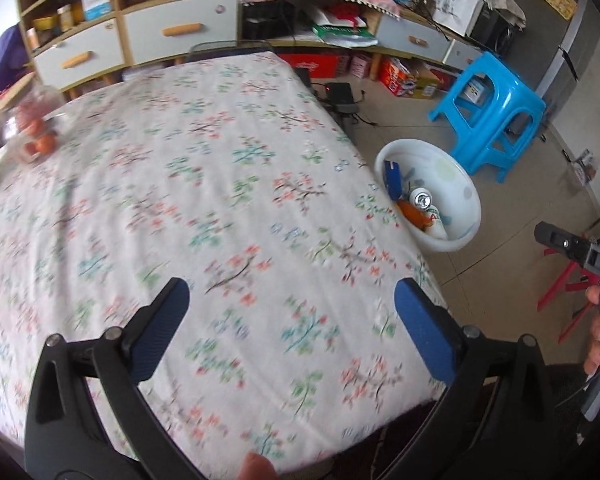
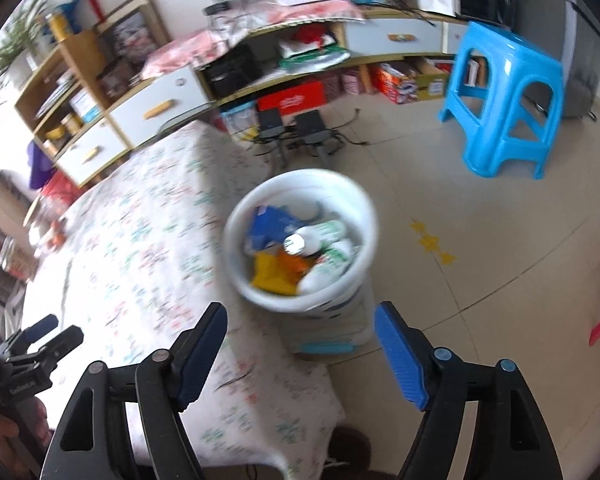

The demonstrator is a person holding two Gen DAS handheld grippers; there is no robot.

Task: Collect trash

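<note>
now two open grippers [image 1: 290, 312] [image 2: 300, 336], one filled bin [image 2: 342, 200].

- tablecloth [image 1: 220, 200] bare ahead of left gripper [image 1: 292, 312], jaws wide
- fruit container [image 1: 34, 128] blocks far-left corner
- white bin [image 2: 300, 240] beside table edge, top unobstructed
- blue stool [image 2: 504, 100] well beyond

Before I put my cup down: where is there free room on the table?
Most of the floral tablecloth is bare, from the near edge to the far end. Only the far-left corner is crowded, by a clear container of orange fruit. Both tools are open and hold nothing.
</note>
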